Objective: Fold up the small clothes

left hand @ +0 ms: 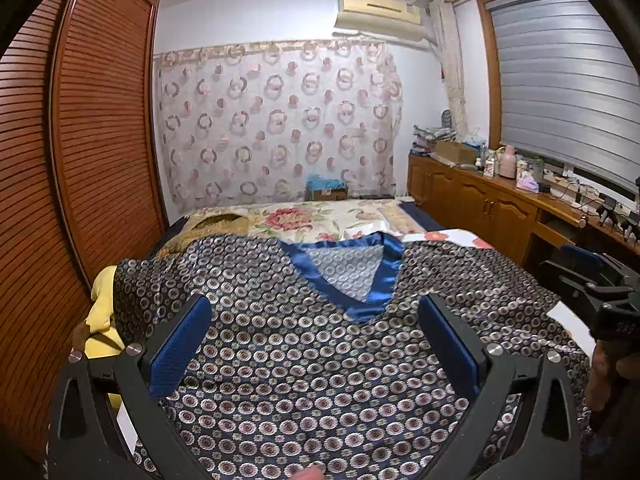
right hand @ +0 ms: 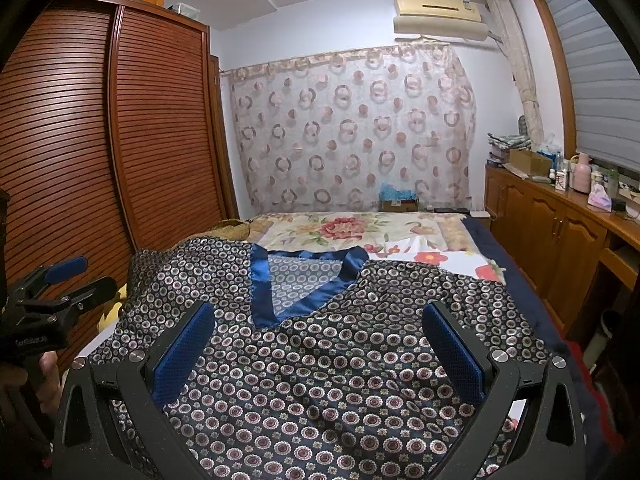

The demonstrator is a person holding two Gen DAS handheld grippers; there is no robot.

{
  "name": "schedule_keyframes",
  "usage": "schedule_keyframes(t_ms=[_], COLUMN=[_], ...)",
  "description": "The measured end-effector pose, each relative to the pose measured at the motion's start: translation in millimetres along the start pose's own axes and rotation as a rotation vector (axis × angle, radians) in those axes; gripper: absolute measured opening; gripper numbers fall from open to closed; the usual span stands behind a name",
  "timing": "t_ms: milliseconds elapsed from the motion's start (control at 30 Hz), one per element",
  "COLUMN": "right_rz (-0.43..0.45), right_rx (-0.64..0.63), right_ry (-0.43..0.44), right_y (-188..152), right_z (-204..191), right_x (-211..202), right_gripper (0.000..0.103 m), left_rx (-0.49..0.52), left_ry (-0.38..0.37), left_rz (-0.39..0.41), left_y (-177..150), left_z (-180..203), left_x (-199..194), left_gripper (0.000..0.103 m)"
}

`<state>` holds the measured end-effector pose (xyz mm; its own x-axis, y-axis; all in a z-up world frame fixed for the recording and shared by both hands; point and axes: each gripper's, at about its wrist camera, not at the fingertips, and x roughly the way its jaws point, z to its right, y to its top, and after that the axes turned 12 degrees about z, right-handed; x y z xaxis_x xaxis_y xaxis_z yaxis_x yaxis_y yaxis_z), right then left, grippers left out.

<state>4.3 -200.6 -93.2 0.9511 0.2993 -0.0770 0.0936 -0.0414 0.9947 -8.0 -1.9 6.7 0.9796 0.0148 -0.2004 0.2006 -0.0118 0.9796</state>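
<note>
A dark navy top (left hand: 304,360) with small round flower print and a shiny blue V-neck band (left hand: 360,280) lies spread flat on the bed, neck away from me. It also fills the right wrist view (right hand: 328,360), with the blue neck band (right hand: 296,300) left of centre. My left gripper (left hand: 314,320) is open and empty above the top's lower middle. My right gripper (right hand: 320,324) is open and empty above the same garment. Each gripper shows at the edge of the other's view: the right one (left hand: 596,280), the left one (right hand: 68,284).
A floral bedspread (left hand: 304,216) covers the bed beyond the top. A yellow cloth (left hand: 102,308) lies at the bed's left edge. A slatted wooden wardrobe (left hand: 80,140) stands on the left, and a cluttered wooden cabinet (left hand: 480,196) on the right.
</note>
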Motion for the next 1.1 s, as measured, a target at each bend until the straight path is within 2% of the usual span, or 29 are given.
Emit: schedule_keyframes(t_ms=[167,500,733,800,867,1100], right_rz=[-0.027,-0.117,-0.152,-0.158,-0.166,-0.204], right_rx=[0.008,-0.005,-0.023,-0.029,-0.031,-0.054], right_ry=[0.036,0.093,0.138,0.153,0.164,0.197], right_y=[-8,-24,-23,-24,-25,-26], right_z=[-2,-8,-13,-16,-17,-26], right_x=[11,40,52,55,57,77], right_gripper=[0.103,0.102,0.102,0.102,0.102,0.102], left_rx=[0.0,-0.038,-0.079,-0.105,-0.14,-0.208], left_ry=[0.02,0.082,0.07,0.049,0.04,0.069], left_rz=[-0.032,-0.125,-0.175,-0.19,-0.22,-0.31], left_y=[-9,-32,-45,-49,-53,-70], left_z=[-18,-84,-124,-137,-150,-196], left_x=[7,26,37,42,51,78], left_gripper=[0.103,0.103,0.103,0.1,0.089,0.071])
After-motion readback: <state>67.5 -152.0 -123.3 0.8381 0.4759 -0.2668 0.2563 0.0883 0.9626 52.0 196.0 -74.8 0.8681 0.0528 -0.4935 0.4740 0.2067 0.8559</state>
